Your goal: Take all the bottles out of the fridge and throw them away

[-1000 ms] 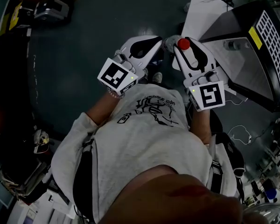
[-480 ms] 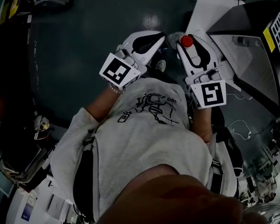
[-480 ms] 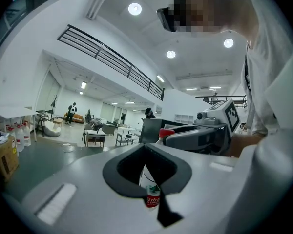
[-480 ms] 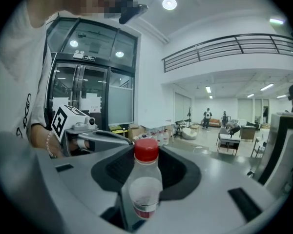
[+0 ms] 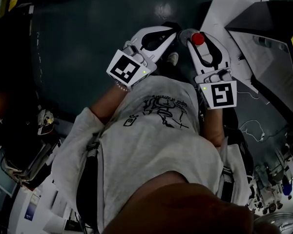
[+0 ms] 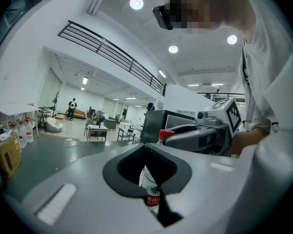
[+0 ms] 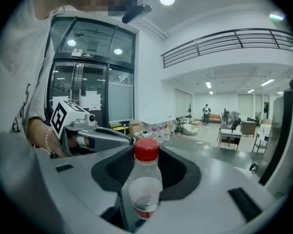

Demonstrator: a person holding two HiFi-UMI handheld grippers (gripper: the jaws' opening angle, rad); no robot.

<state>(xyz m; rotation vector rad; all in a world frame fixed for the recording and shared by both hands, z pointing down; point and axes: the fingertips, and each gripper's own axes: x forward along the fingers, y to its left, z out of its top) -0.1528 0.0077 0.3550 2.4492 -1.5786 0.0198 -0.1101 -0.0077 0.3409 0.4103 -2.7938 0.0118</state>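
Two bottles, one in each gripper. The right gripper (image 5: 195,34) is clamping a red-capped bottle (image 7: 142,184) around its body, with the cap poking up past the jaws; it's clear plastic with a red band low down. The left gripper (image 5: 167,34) is squeezing a labelled bottle (image 6: 150,186), which is sitting down in the dark hollow between its jaws with a red-and-green label showing. I can't see its cap. Both grippers are pointing away from the person's grey shirt (image 5: 156,140), side by side with tips nearly touching, hanging over the dark floor (image 5: 88,33). A black unit (image 5: 268,43) is standing just off to the right gripper's side, and neither bottle is sitting inside it. Far back, people (image 7: 206,112) are standing around tables (image 7: 230,136).
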